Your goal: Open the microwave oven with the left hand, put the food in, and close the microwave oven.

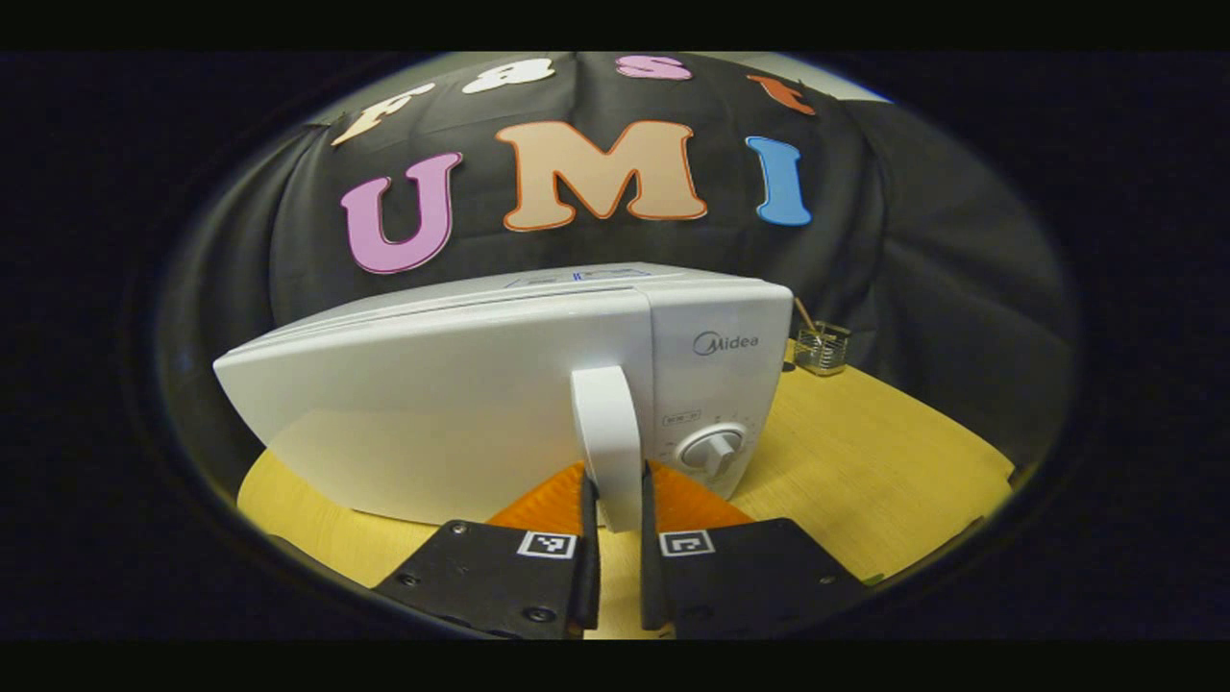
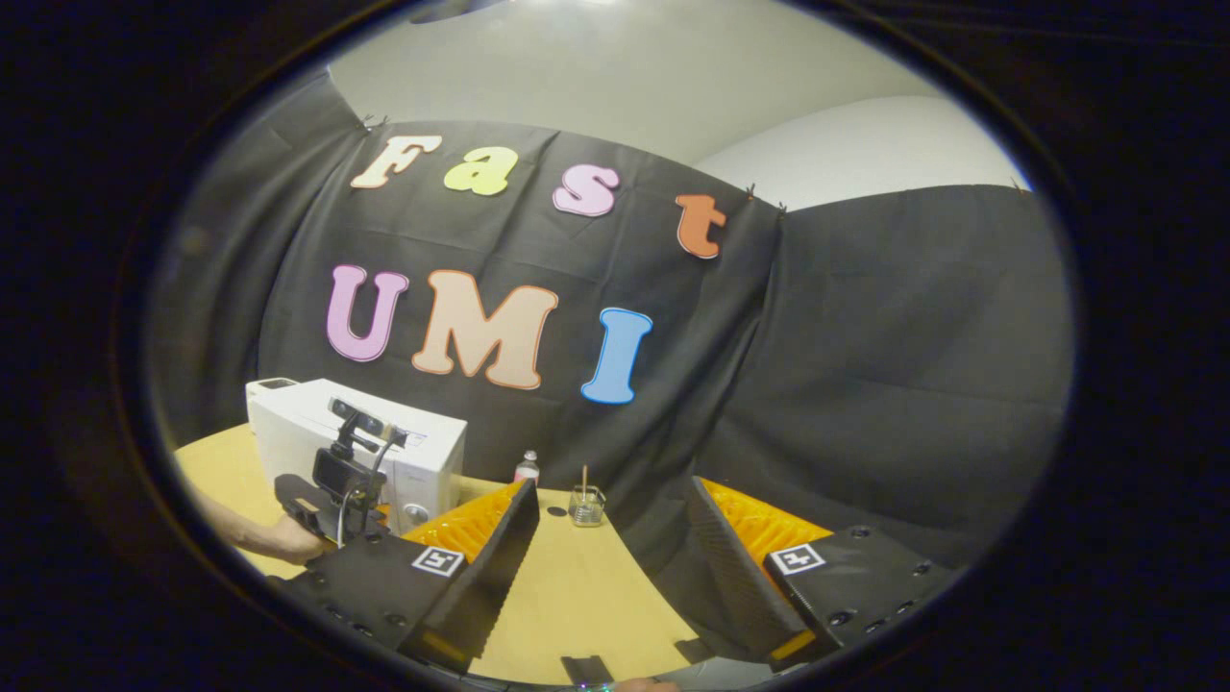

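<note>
The white microwave (image 1: 452,404) stands on the yellow table (image 1: 865,432) with its door flush against the control panel. My left gripper (image 1: 616,476) is shut on the lower part of the door's upright white handle (image 1: 605,413), one finger on each side. A round dial (image 1: 713,450) sits just right of the handle. In the right gripper view the microwave (image 2: 428,457) is far off at the left, with a hand (image 2: 279,538) holding the other gripper at its front. My right gripper (image 2: 611,485) hangs open above the table (image 2: 577,586), nothing between its fingers.
A small glass jar with a stick in it (image 1: 823,346) (image 2: 586,505) stands on the table right of the microwave, near the black cloth wall. A small bottle (image 2: 527,468) stands beside it. The table's right edge (image 1: 999,471) lies close by.
</note>
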Tool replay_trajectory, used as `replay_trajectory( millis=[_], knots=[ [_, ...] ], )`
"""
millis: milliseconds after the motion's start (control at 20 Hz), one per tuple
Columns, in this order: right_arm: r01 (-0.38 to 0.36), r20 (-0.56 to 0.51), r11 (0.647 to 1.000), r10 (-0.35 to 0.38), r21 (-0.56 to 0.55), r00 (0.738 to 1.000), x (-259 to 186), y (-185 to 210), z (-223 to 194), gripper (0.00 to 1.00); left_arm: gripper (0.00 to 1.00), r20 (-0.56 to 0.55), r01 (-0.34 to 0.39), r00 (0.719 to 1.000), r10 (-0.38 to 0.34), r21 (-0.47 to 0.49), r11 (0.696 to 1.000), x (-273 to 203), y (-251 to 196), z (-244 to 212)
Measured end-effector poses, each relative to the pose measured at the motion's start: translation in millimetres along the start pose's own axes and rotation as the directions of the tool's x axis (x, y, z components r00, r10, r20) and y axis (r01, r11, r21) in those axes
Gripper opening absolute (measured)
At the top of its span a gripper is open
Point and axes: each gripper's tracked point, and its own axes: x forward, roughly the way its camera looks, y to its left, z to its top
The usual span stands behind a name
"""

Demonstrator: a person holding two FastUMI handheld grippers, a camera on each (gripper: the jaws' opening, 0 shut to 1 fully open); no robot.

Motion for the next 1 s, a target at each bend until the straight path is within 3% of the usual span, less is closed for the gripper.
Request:
replay_trajectory(
  millis=[150, 600, 650, 750, 1000],
  knots=[
    [-0.003, 0.010, 1.000, 0.003, 0.004, 1.000, 2.4, 1.0, 3.6, 0.97, 0.10, -0.009, 0.009, 1.000, -0.009, 0.005, 1.000, -2.8, 1.4, -0.1],
    [0.001, 0.022, 1.000, -0.001, 0.001, 1.000, 9.6, -1.1, 6.8, 0.97, 0.07, -0.034, 0.028, 0.999, -0.028, -0.026, 0.999, -16.2, -0.6, -9.7],
    [0.004, 0.024, 1.000, -0.004, 0.004, 1.000, 10.8, -1.7, 6.1, 0.97, 0.08, 0.005, 0.034, 0.999, -0.033, -0.012, 0.999, -24.4, -1.7, -8.8],
    [-0.002, 0.017, 1.000, 0.002, 0.023, 1.000, 14.3, 0.8, 3.1, 0.99, 0.07, 0.016, 0.059, 0.998, -0.059, 0.018, 0.998, -48.9, -1.2, -14.8],
    [-0.045, 0.017, 0.998, 0.045, 0.042, 0.999, 24.6, 21.0, -0.1, 0.97, 0.08, -0.026, 0.158, 0.987, -0.158, -0.010, 0.987, -94.3, 4.2, -37.6]
  ],
)
